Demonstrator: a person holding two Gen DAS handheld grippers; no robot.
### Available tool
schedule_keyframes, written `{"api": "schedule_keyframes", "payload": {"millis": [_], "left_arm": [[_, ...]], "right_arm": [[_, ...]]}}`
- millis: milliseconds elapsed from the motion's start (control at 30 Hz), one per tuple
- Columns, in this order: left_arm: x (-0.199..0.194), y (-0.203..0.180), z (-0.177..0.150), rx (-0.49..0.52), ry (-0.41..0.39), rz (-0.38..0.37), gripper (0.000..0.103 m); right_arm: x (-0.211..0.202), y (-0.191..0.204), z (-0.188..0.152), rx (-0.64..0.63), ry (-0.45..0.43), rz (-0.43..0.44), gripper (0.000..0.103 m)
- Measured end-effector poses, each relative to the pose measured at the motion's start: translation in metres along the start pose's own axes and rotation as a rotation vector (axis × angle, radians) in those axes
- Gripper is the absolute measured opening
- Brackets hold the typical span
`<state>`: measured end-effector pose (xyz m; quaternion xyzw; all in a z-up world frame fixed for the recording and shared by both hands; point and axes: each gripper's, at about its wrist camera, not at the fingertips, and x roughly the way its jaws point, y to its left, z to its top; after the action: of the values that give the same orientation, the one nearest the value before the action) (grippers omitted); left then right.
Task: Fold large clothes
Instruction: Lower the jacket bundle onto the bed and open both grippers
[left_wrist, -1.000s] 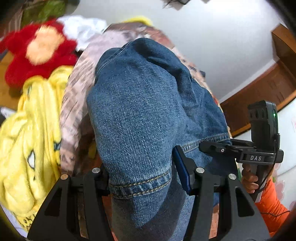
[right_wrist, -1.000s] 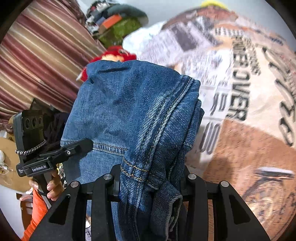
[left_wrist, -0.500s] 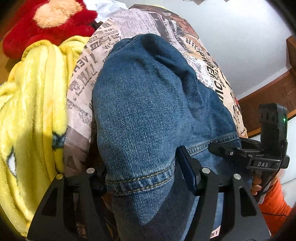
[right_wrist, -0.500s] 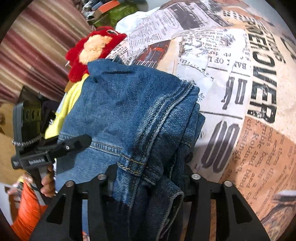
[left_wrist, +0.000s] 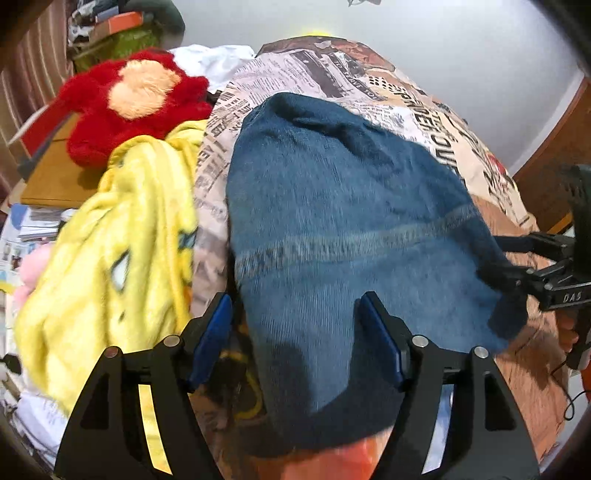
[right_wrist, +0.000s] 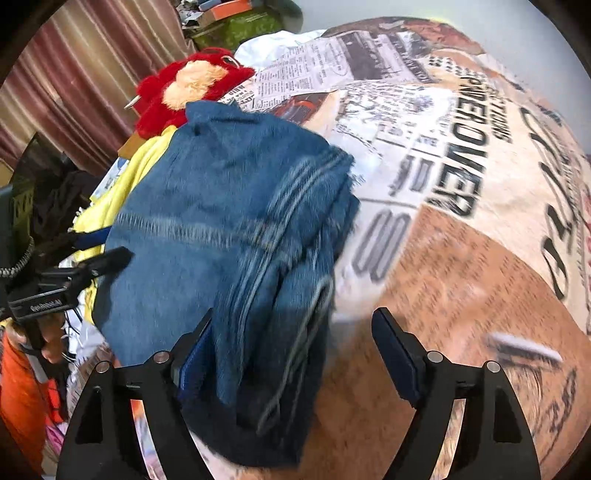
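Across both views I see the newspaper-print bedspread (right_wrist: 461, 221) filling the right and top. On it, mid-frame, lie the folded jeans (left_wrist: 351, 229), motion-blurred. At left sit a yellow blanket (left_wrist: 122, 236) and red plush (left_wrist: 125, 99). My left gripper (left_wrist: 295, 332) and right gripper (right_wrist: 291, 343) are spread wide, clamping nothing.

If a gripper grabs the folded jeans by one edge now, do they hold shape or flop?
Probably flop: the jeans drape limply over the printed bedspread, with stacked layers showing at their right edge. Those layers would likely slide apart. They look thick, so likely heavy for a single-edge pinch. Both the left gripper and right gripper are open.
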<state>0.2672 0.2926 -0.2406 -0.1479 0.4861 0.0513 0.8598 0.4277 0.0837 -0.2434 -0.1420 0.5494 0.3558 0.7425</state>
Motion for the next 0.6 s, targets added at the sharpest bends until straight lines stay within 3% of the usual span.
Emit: {"api": "schedule_keyframes", "payload": {"millis": [200,333,600], "left_arm": [[-0.020,-0.022,-0.032,0.042,-0.030,0.083,0.075],[-0.046,-0.039,-0.035,0.060,-0.074,0.119,0.074],[-0.153,-0.083,-0.029,0.106,-0.372,0.153,0.074]], "right_arm": [[-0.034,0.009,-0.034,0.022,-0.030,0.008,0.080],[-0.069,0.030,-0.049,-0.039,-0.121,-0.017,0.080],[-0.167,0.077,-0.067,-0.114,-0.420,-0.005,0.080]]}}
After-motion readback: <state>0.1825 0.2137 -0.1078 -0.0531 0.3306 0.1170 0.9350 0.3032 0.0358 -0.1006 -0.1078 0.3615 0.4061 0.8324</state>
